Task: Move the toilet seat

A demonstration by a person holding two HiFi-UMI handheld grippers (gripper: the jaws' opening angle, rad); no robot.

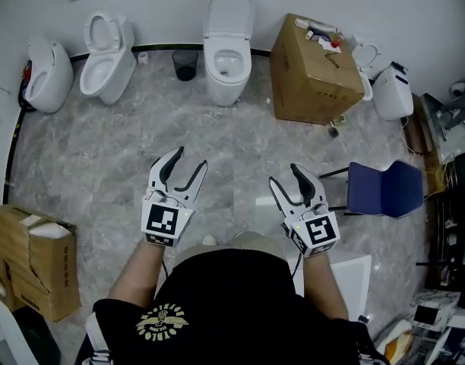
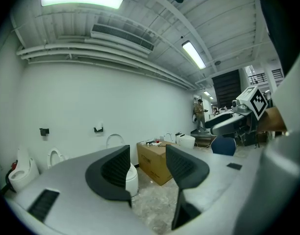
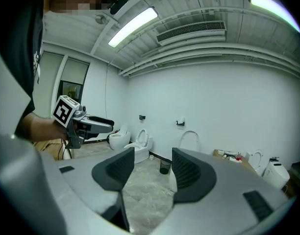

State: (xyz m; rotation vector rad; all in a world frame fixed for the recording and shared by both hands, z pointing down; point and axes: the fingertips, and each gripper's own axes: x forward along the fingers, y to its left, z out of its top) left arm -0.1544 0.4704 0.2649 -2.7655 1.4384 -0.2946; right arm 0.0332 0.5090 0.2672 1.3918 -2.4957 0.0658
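Note:
Three white toilets stand along the far wall. The middle toilet [image 1: 226, 65] is straight ahead, and its lid [image 1: 231, 10] is raised against the wall. Another toilet [image 1: 107, 61] to its left has its seat up, and it also shows in the right gripper view [image 3: 139, 143]. My left gripper [image 1: 188, 160] and right gripper [image 1: 286, 175] hover side by side over the marble floor, well short of the toilets. Both are open and hold nothing. In the left gripper view the jaws [image 2: 147, 163] frame the middle toilet [image 2: 132, 180].
A small dark bin [image 1: 185, 64] sits between two toilets. A large cardboard box [image 1: 310, 71] stands right of the middle toilet, with one more toilet [image 1: 388, 90] beyond it. A blue chair [image 1: 384, 188] is at my right, and cardboard boxes [image 1: 35, 257] are at my left.

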